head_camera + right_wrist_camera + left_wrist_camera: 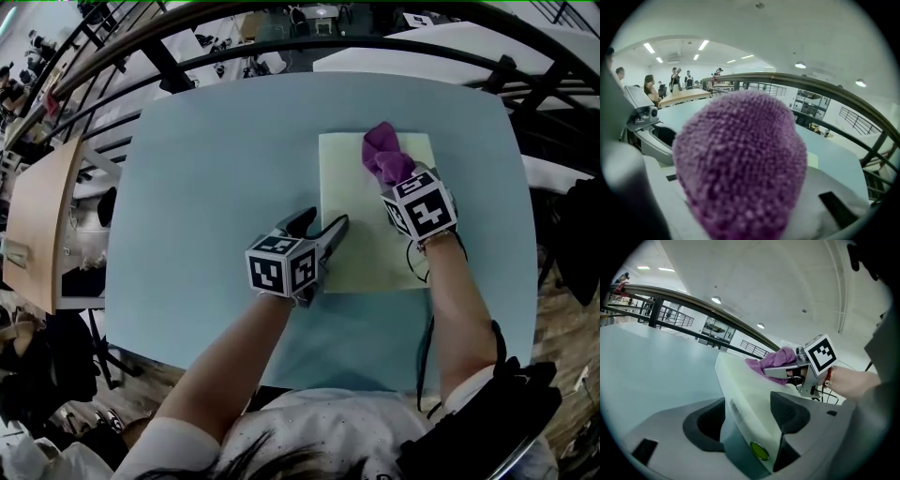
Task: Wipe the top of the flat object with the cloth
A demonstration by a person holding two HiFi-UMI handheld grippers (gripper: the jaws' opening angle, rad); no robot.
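your right gripper [394, 183] is clamped on the purple cloth [382, 152], which sits on the far part of the pale flat board [370, 248] — your left gripper [325, 225] pinches the board's left edge.

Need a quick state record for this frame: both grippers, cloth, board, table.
left gripper: jaws closed on the left edge of the board
right gripper: shut on purple cloth
purple cloth: bunched, pressed on the board's top near its far right corner
board: pale green, flat on the table
table: light blue, only the board on it
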